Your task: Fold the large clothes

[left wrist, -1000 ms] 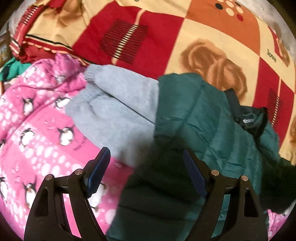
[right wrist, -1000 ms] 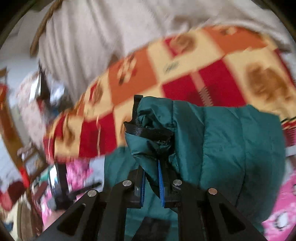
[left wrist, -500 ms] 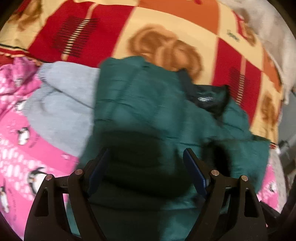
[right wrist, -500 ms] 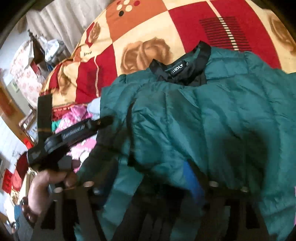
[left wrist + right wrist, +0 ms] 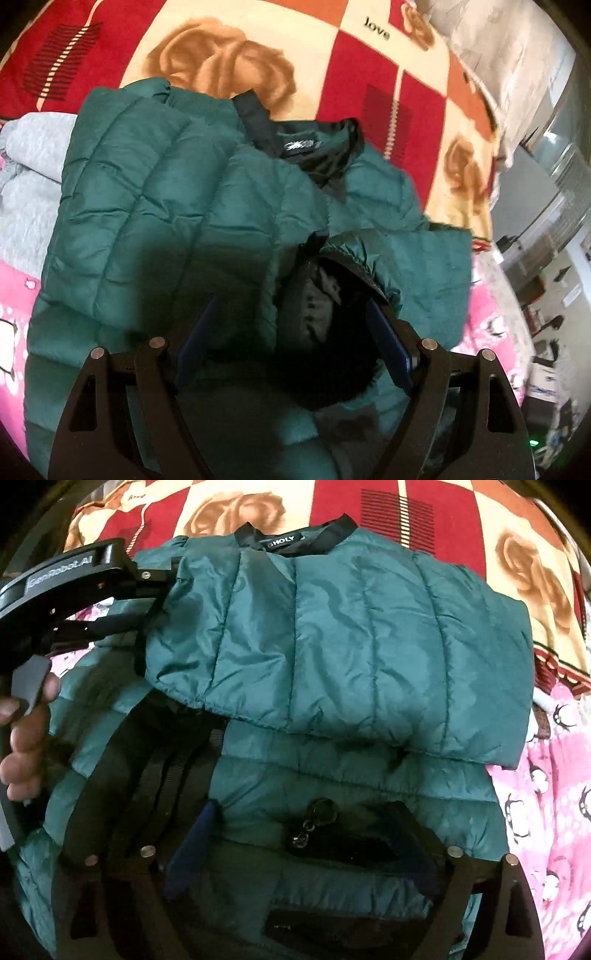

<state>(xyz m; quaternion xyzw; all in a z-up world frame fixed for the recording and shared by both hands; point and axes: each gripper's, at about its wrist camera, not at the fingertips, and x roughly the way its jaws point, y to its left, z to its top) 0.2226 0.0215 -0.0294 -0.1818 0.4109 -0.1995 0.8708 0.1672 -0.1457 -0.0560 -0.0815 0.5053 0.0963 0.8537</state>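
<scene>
The green puffer jacket (image 5: 332, 646) lies on the bed, over a red-and-cream blanket (image 5: 229, 62) printed "love". Its black collar label (image 5: 282, 542) reads "HOLY"; any preceding letters are unreadable. A folded panel covers the upper body. The left hand-held gripper (image 5: 291, 347), marked "GenRobot.AI", is spread above a sleeve cuff (image 5: 343, 258). The right hand-held gripper (image 5: 306, 849) is spread above the zipper pull (image 5: 314, 823). A pink penguin-print fabric (image 5: 554, 775) borders the jacket's right edge.

Dark green quilted puffer jacket (image 5: 332, 635), black collar (image 5: 295, 535) up top, lying flat on patterned blanket with one side folded across the body, cuff opening (image 5: 332, 280) facing up, zipper pull (image 5: 314, 823) exposed.
</scene>
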